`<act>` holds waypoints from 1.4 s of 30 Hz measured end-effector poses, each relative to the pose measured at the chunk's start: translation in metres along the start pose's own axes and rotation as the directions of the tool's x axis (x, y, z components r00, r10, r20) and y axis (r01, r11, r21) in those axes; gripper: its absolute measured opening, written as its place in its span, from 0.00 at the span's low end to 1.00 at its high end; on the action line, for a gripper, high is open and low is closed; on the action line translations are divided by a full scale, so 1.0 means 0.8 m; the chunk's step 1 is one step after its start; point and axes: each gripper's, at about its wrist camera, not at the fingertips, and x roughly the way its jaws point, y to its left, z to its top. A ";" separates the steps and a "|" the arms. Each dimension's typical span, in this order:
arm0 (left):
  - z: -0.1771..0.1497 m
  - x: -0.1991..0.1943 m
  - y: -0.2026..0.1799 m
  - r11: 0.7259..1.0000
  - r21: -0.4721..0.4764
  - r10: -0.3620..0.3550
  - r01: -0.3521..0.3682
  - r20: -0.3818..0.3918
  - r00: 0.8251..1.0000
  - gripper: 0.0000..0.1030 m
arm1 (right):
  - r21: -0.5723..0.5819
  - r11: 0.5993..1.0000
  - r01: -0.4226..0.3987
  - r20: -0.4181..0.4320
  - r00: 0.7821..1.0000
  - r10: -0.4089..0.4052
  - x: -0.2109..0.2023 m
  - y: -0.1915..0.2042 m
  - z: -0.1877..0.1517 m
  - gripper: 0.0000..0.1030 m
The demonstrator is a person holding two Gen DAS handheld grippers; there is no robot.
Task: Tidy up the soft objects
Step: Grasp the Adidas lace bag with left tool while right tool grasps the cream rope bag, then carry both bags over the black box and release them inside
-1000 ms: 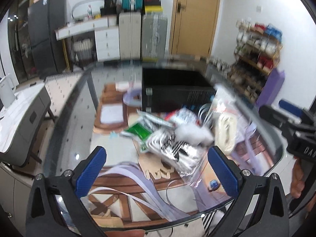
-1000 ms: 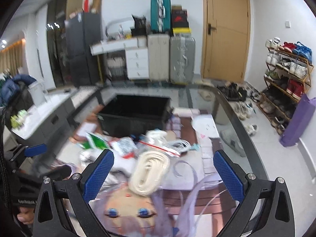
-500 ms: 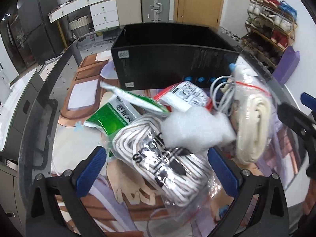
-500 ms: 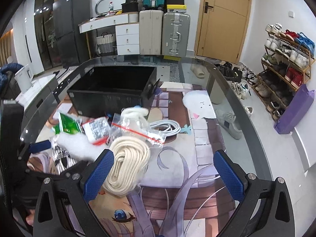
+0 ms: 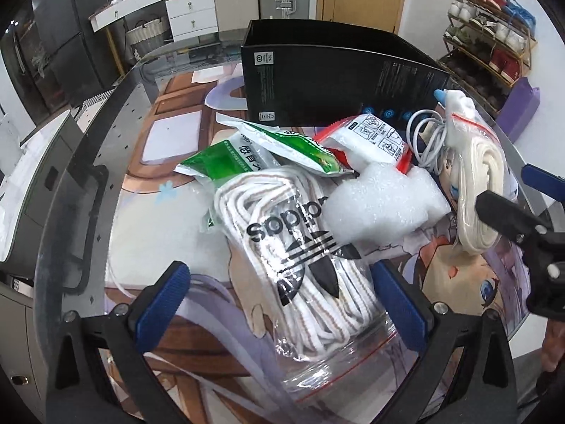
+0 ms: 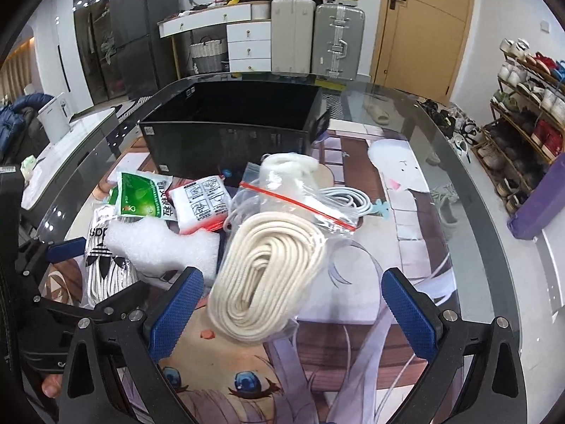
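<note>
A clear Adidas bag of white rope [image 5: 300, 258] lies between the open jaws of my left gripper [image 5: 282, 304]. White foam [image 5: 381, 208] rests on its far end. A bag of cream rope [image 6: 272, 265] lies between the open jaws of my right gripper [image 6: 293, 304]; it also shows in the left wrist view [image 5: 483, 183]. Behind lie a green packet [image 5: 254, 155], a red and white packet [image 5: 374, 137] and a white cable [image 6: 346, 198]. A black box [image 6: 229, 123] stands open at the back.
The pile lies on a printed mat on a glass table [image 6: 469, 190]. The right gripper's body [image 5: 522, 233] shows at the right of the left wrist view. Suitcases [image 6: 335, 42], drawers and a shoe rack [image 6: 529, 113] stand beyond the table.
Both grippers have moved forward and down toward the pile. The Adidas bag now sits between the left jaws and the cream rope bag between the right jaws.
</note>
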 end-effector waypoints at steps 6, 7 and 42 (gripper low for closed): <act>0.004 0.000 0.001 0.998 0.048 -0.037 0.038 -0.027 0.999 0.98 | -0.016 1.000 0.008 -0.006 1.000 -0.009 0.013 0.011 0.004 0.99; 0.006 0.000 0.002 0.998 0.050 -0.041 0.042 -0.033 0.999 0.95 | -0.024 1.000 0.010 -0.007 1.000 -0.010 0.015 0.013 0.005 0.99; 0.008 -0.116 0.017 0.984 0.147 -0.122 0.101 0.147 0.982 0.35 | -0.104 0.964 -0.243 -0.060 0.969 0.238 -0.049 0.024 -0.018 0.36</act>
